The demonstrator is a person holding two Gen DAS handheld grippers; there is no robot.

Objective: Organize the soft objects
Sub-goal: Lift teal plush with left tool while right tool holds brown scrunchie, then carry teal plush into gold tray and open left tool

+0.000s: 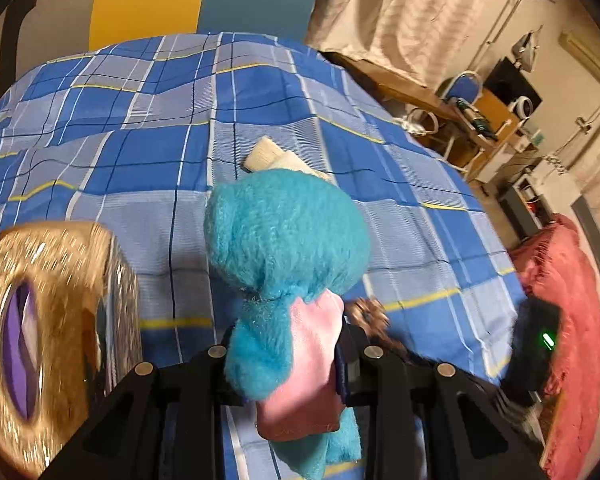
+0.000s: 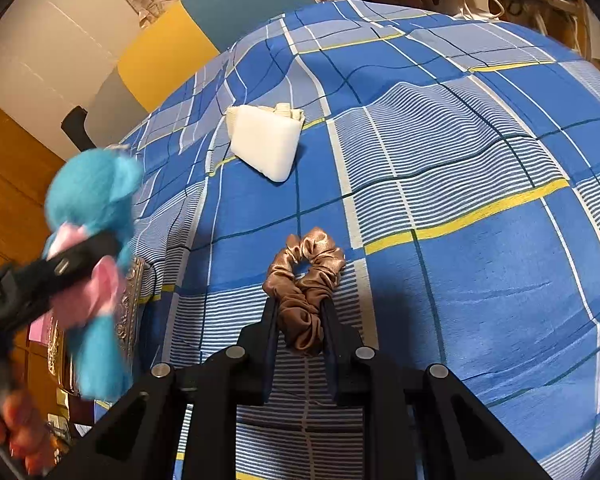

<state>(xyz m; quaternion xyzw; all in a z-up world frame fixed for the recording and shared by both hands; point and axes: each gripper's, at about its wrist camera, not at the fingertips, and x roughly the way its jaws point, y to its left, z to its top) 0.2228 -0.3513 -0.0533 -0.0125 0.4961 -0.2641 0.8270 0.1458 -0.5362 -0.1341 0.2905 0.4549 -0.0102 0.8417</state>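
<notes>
Blue plaid bedsheet (image 2: 480, 280) covers the bed. Left claw (image 1: 290, 360) pinches a fluffy turquoise-and-pink plush toy (image 1: 286, 236), lifted off the sheet beside a glittery gold tissue box (image 1: 48, 332). Right claw (image 2: 300, 320) is pressed onto a brown satin scrunchie (image 2: 306, 280) lying on the sheet. White folded cloth (image 2: 266, 140) lies farther up, well apart.

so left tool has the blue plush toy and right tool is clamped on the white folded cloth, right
Not quite. The right tool is clamped on the brown scrunchie, as the right wrist view shows; the white folded cloth lies apart on the bedsheet. The left tool does hold the blue plush toy.
</notes>
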